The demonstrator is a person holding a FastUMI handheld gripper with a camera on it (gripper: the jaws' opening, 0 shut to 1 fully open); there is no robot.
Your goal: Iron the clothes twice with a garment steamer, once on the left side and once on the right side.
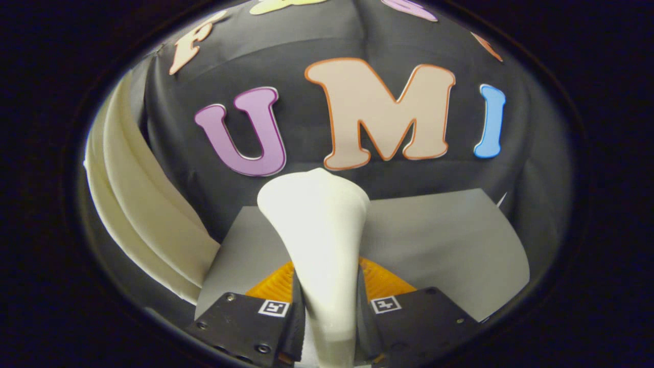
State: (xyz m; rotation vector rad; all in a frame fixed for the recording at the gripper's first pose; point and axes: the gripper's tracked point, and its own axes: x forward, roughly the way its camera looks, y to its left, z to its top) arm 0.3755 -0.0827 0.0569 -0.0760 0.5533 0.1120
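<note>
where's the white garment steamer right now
In the gripper view the white plastic garment steamer is clamped between the gripper fingers, its wide head rising ahead of them over the grey table, with cream fabric hanging to its left.

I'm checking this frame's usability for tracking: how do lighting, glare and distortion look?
Gripper view: strong fisheye bending, the grey table edge curves; the white steamer held in the tongs is brightly lit, its head nearly washed out; the cream garment beside it stays readable; focus looks sharp overall.

Black cloth wall (317, 46) at back, creased, w/ grey tabletop (449, 245) below, lit from front.
</note>
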